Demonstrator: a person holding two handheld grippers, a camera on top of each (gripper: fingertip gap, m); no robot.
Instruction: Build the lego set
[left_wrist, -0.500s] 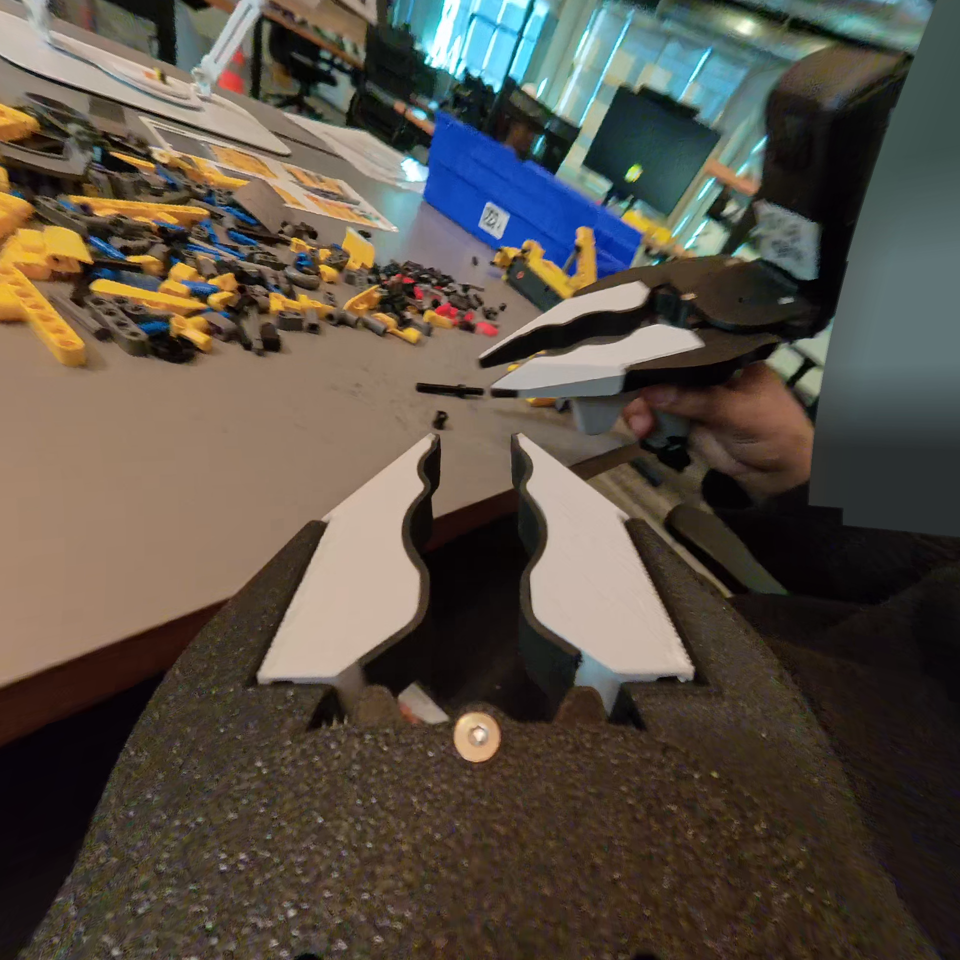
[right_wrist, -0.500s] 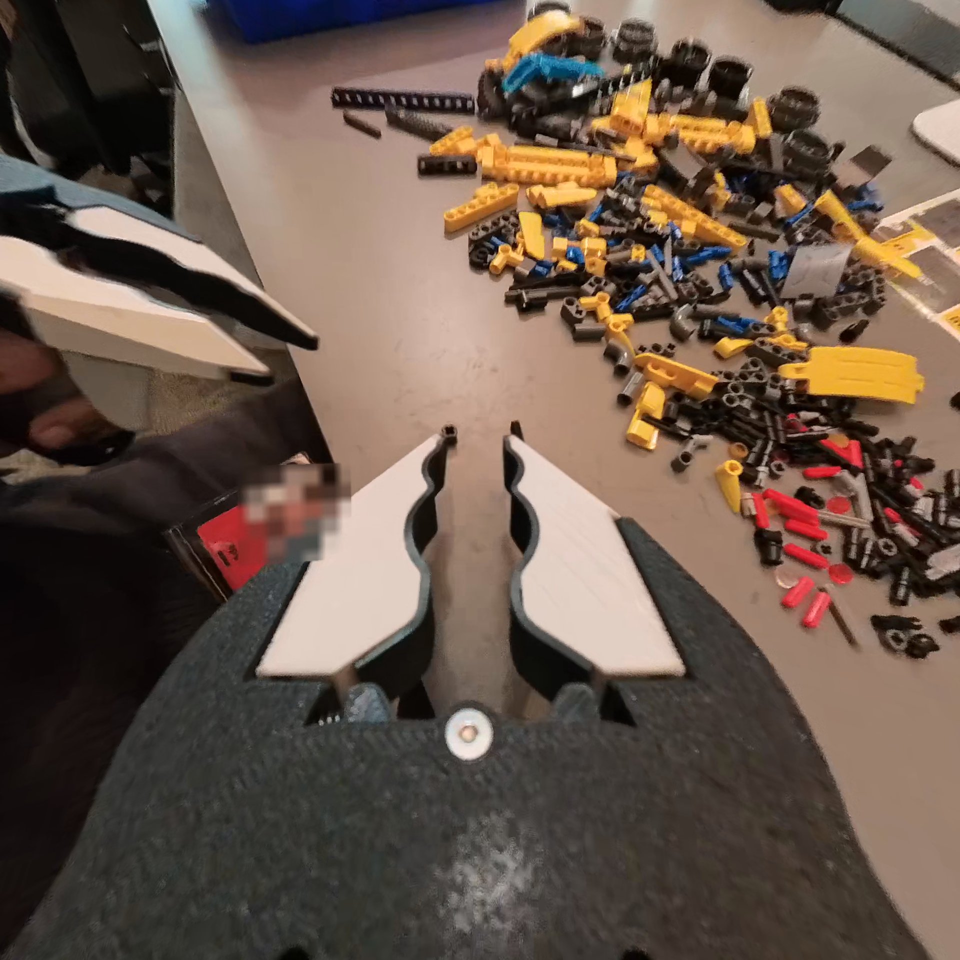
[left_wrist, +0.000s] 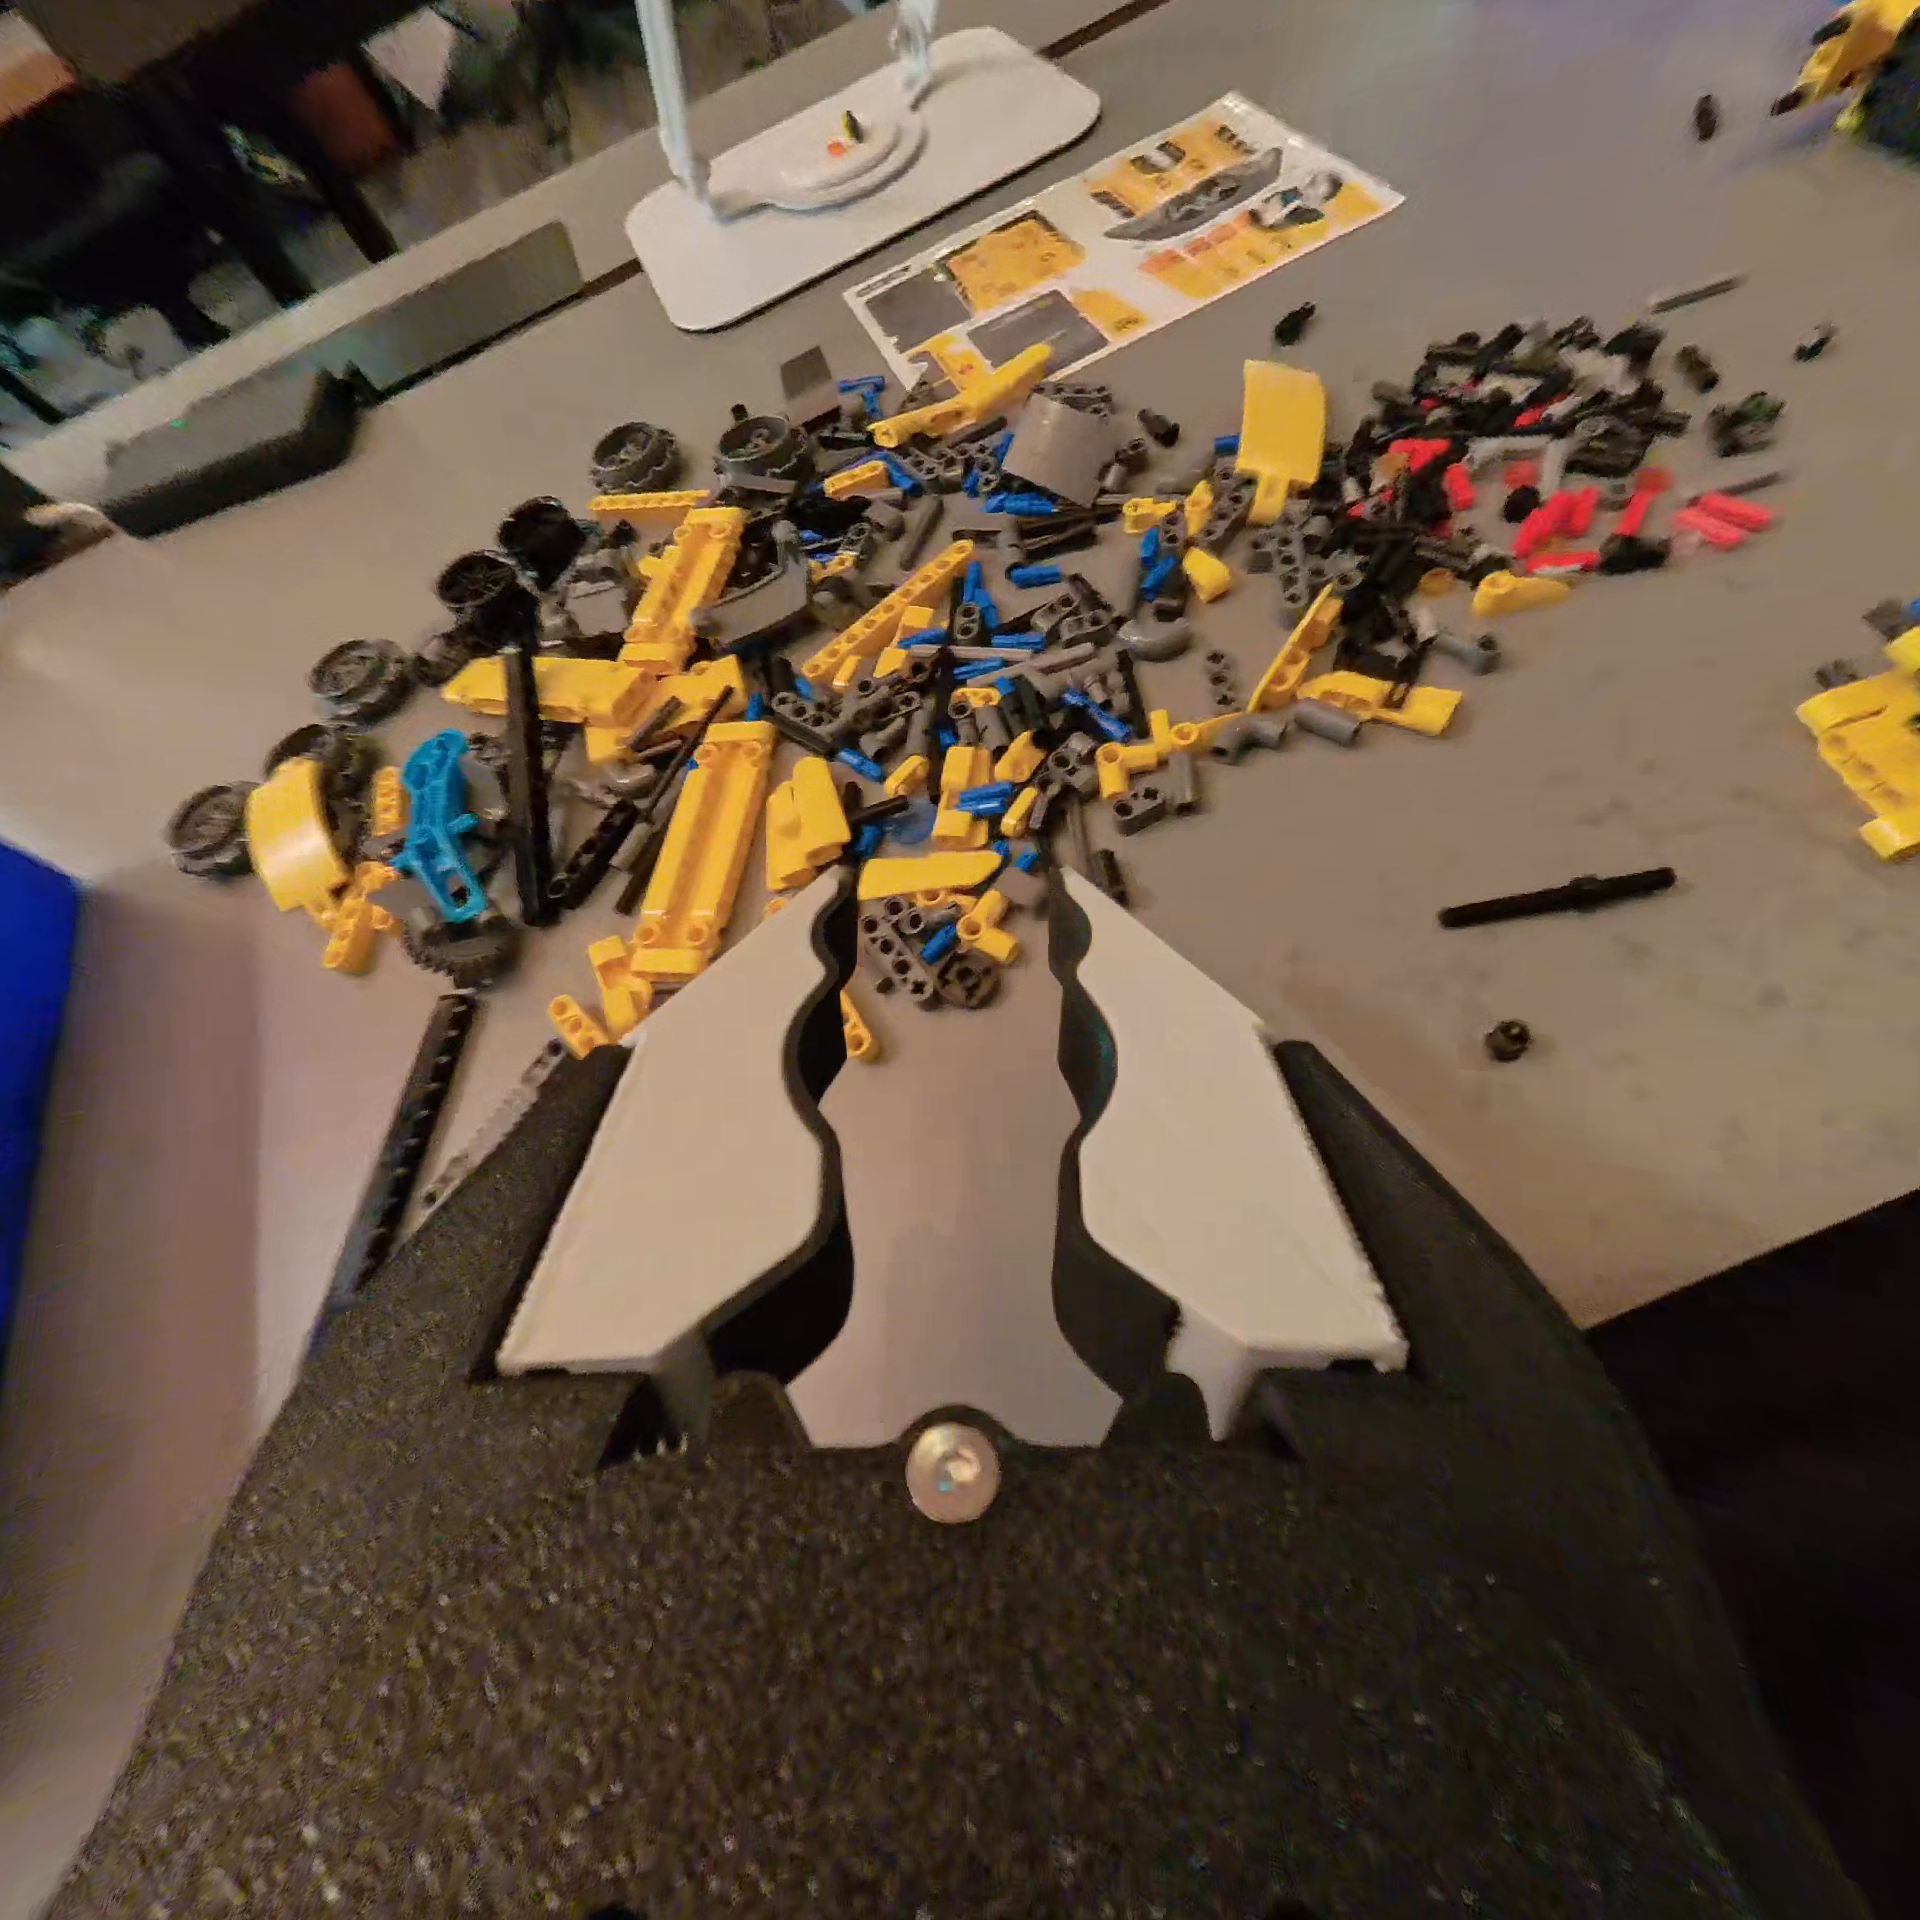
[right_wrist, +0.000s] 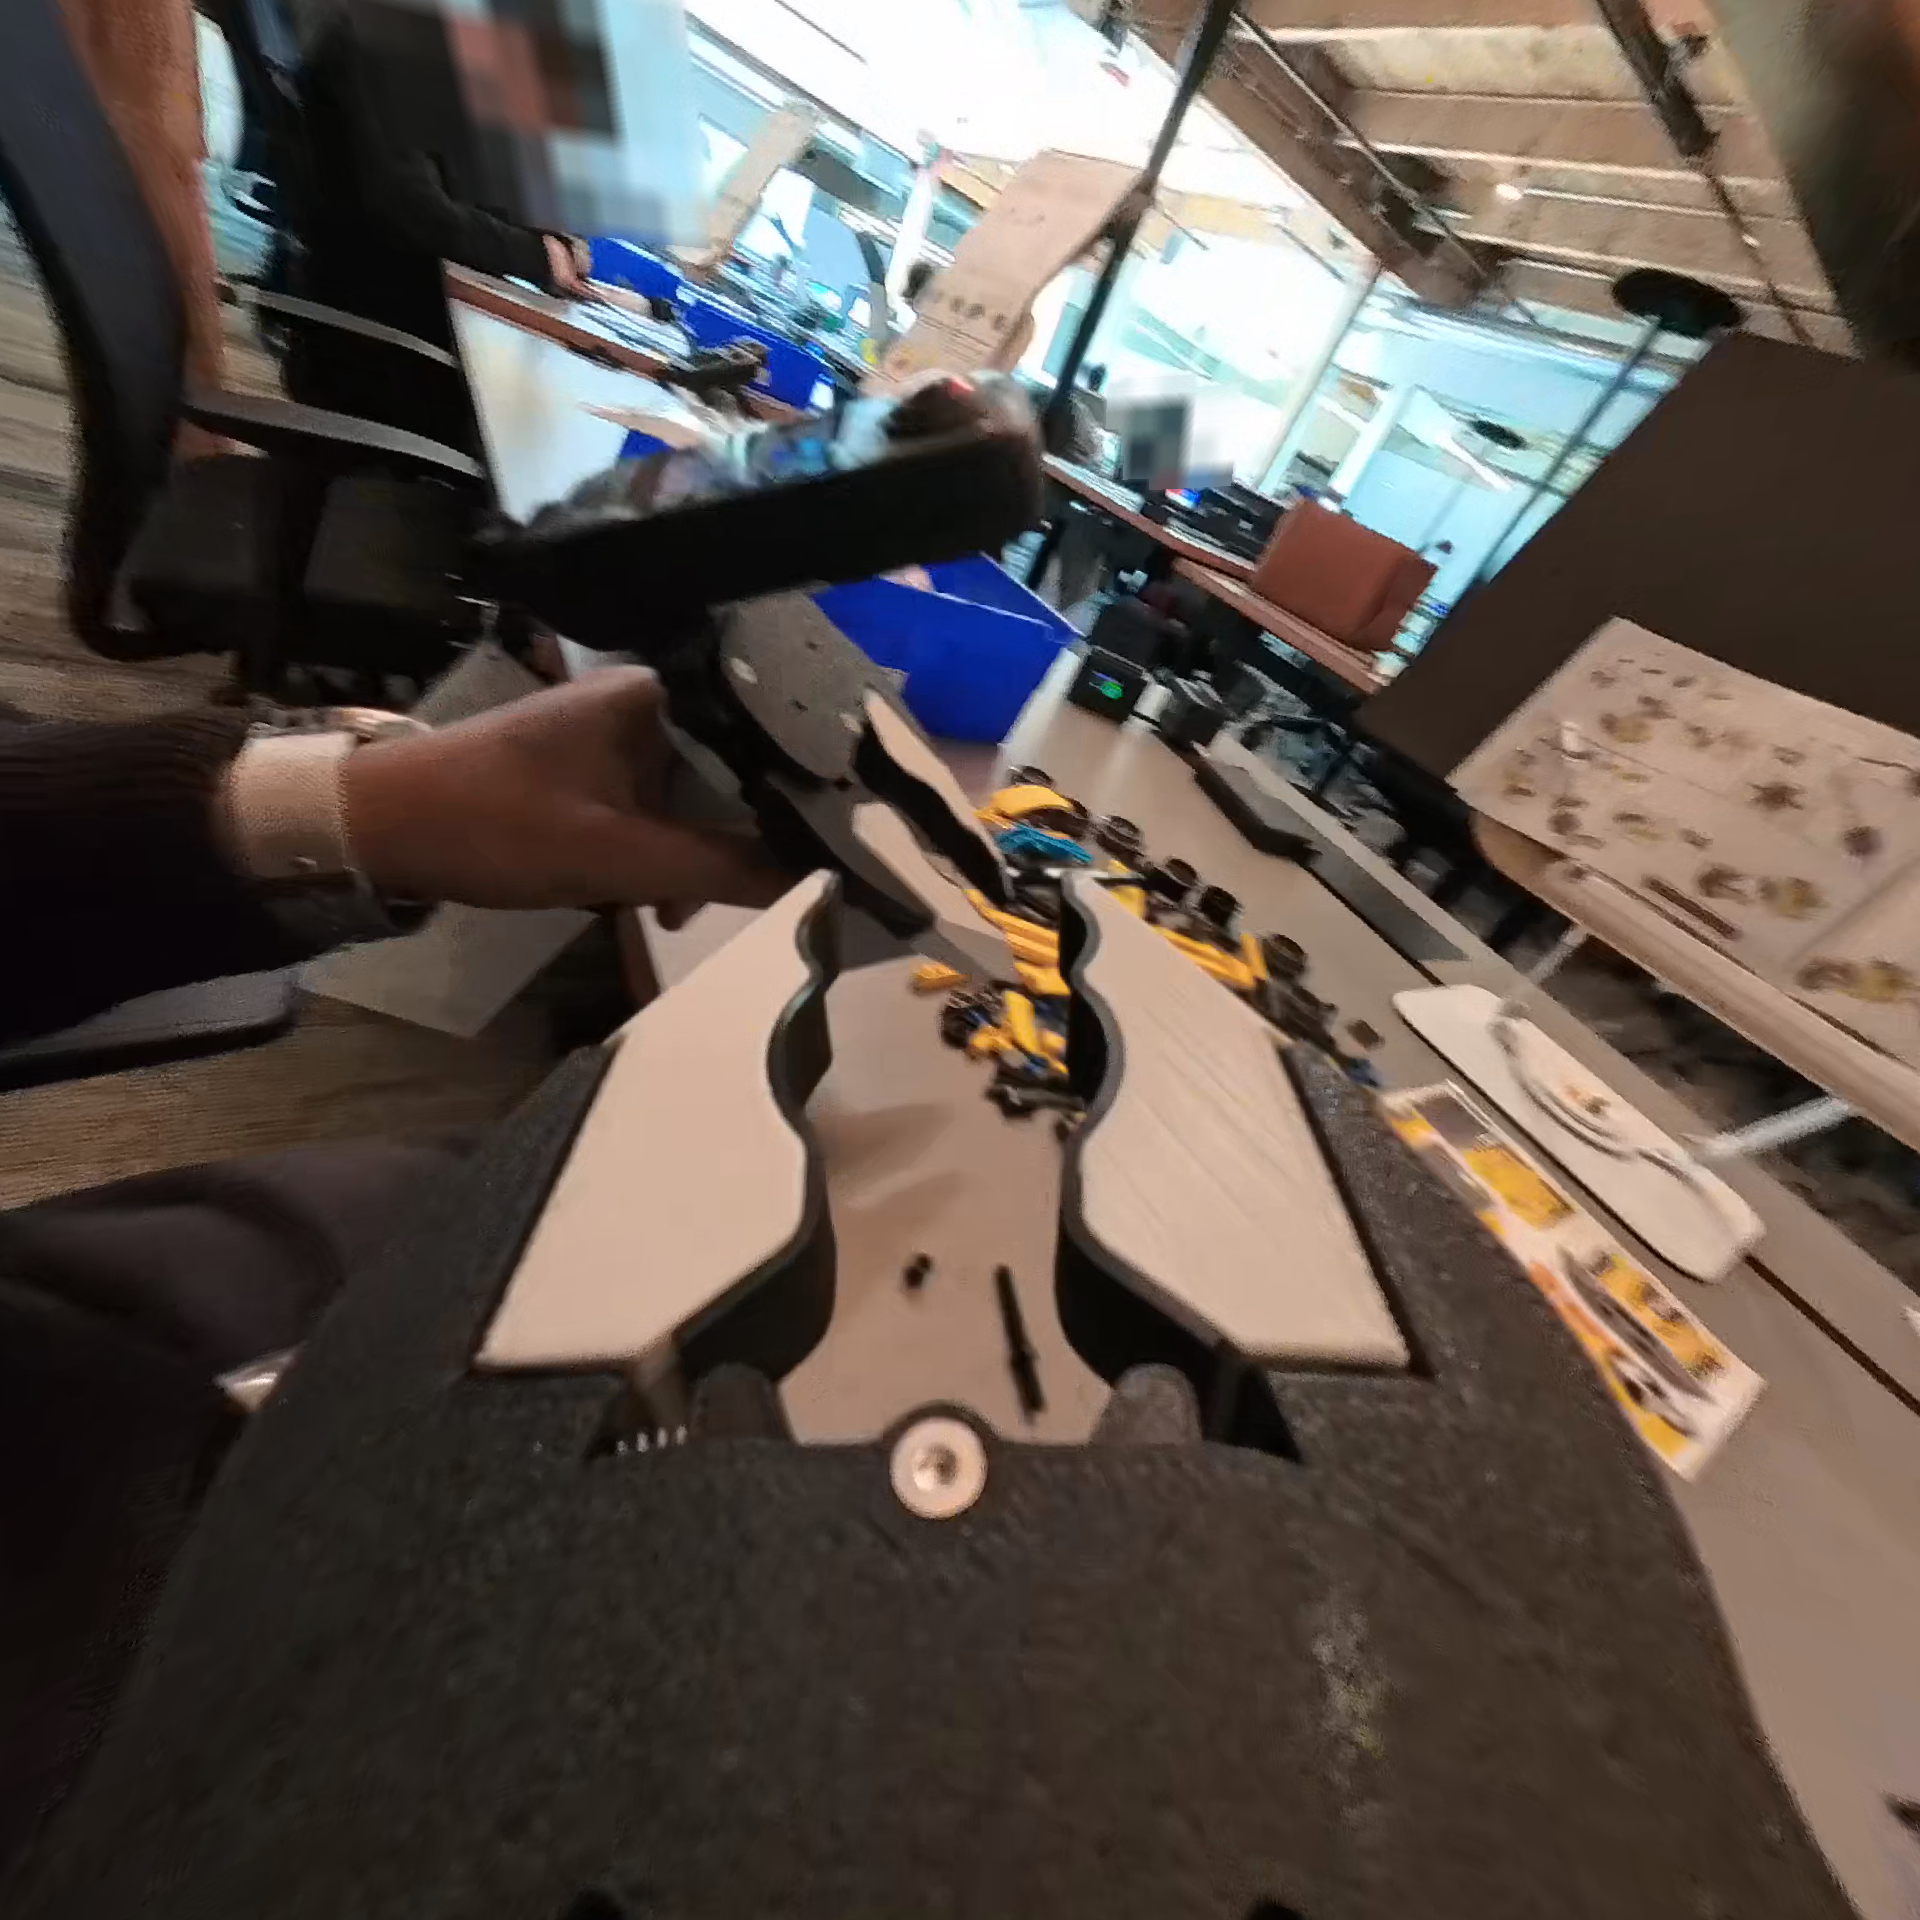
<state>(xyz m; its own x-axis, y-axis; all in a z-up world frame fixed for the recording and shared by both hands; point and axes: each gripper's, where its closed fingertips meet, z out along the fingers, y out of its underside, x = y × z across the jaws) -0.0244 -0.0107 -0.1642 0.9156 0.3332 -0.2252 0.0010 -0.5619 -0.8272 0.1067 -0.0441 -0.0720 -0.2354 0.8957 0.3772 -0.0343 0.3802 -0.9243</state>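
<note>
My left gripper (left_wrist: 951, 894) is open and empty, hovering just above the near edge of a pile of yellow, black and blue building pieces (left_wrist: 935, 665) on the grey table (left_wrist: 1455, 1122). My right gripper (right_wrist: 948, 904) is open and empty, low over the table. A black axle (right_wrist: 1018, 1340) and a small black piece (right_wrist: 916, 1270) lie on the table between its fingers. In the right wrist view a hand (right_wrist: 520, 790) holds the left gripper (right_wrist: 1006, 935) tilted down at the pile (right_wrist: 1018, 1029). The axle (left_wrist: 1558, 896) also shows to the right in the left wrist view.
A printed sheet (left_wrist: 1122, 229) and a white stand base (left_wrist: 862, 177) lie beyond the pile. Red and black small parts (left_wrist: 1558, 488) lie at the right, and a yellow partial assembly (left_wrist: 1870, 748) at the right edge. A blue bin (right_wrist: 935, 644) stands at the table's far end. The table edge (left_wrist: 1714, 1257) runs near the right. About 15 cm separates my left fingertips from my right.
The left view swung from facing the right gripper to looking down on the pile. The right view swung up from the pile toward the left gripper. Both grippers opened wider.
</note>
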